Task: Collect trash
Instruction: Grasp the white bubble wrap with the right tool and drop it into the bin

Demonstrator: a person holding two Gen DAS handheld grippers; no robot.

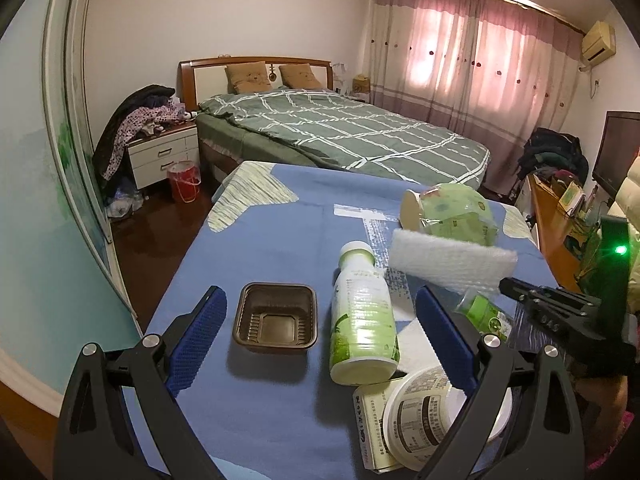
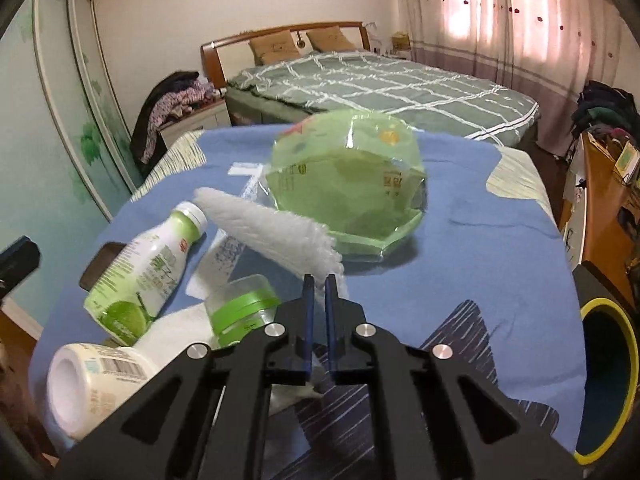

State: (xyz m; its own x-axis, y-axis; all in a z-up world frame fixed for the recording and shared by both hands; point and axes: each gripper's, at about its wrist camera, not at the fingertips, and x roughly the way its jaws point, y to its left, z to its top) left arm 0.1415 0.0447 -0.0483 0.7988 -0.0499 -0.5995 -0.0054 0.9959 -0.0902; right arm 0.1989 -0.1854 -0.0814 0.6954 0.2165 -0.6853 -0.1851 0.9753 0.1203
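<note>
L gripper [image 1: 320, 312] spread wide, nothing pinched, hovering over blue cloth table [image 1: 264, 248]. Between its fingers, L to R: brown plastic tray [image 1: 276, 322] just inside the L finger, empty, flat on cloth; then green/white bottle [image 1: 362, 312] lying on its side, cap pointing away from gripper, base toward it. Neither touched by the pads. Just below the bottle base, near the R finger: white tub [image 1: 420, 416] on its side w/ printed label, resting on a small carton [image 1: 370, 428]. White paper [image 1: 416, 344] under bottle + R finger. Past the R finger: small clear cup w/ green band [image 1: 484, 312], partly hidden.

R gripper [image 2: 319, 280] pressed together on the near edge of white foam sheet [image 2: 272, 232]; sheet sticks out ahead and to the L of the tips, lifted off the cloth. In L wrist view the same sheet [image 1: 452, 258] hangs in air ahead-R of L gripper, R gripper body at its R end. Beyond the R gripper tips: green plastic wrapper/bowl pack [image 2: 348, 184], lying on the table. L of R gripper: bottle [image 2: 140, 272], clear cup [image 2: 242, 308], tub [image 2: 96, 380]. Far R of R gripper, at table edge: bin w/ yellow rim [image 2: 612, 380], partly cut off by frame.
</note>
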